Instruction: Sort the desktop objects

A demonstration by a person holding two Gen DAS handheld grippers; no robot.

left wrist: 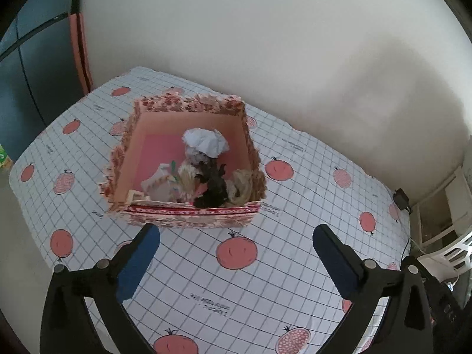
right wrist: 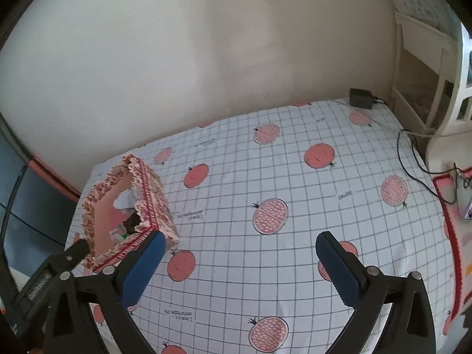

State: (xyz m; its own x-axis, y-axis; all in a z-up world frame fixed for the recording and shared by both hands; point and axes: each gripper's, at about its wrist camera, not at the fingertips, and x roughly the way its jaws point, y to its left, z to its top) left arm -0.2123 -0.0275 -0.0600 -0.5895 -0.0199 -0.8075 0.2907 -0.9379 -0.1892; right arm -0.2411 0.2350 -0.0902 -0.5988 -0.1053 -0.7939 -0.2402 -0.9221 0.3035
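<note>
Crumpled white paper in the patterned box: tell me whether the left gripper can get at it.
Probably yes. The box is open-topped, the paper lies uppermost, and the left gripper is open with nothing between.

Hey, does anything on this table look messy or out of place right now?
Nothing spilled. The patterned box stands upright on the tablecloth, with crumpled paper and other items piled loosely inside.

A floral-patterned open box [left wrist: 188, 212] is set upright on the table [left wrist: 295, 265]. Inside it, crumpled white paper [left wrist: 206, 143], dark and pale scraps and small packaging are piled.
</note>
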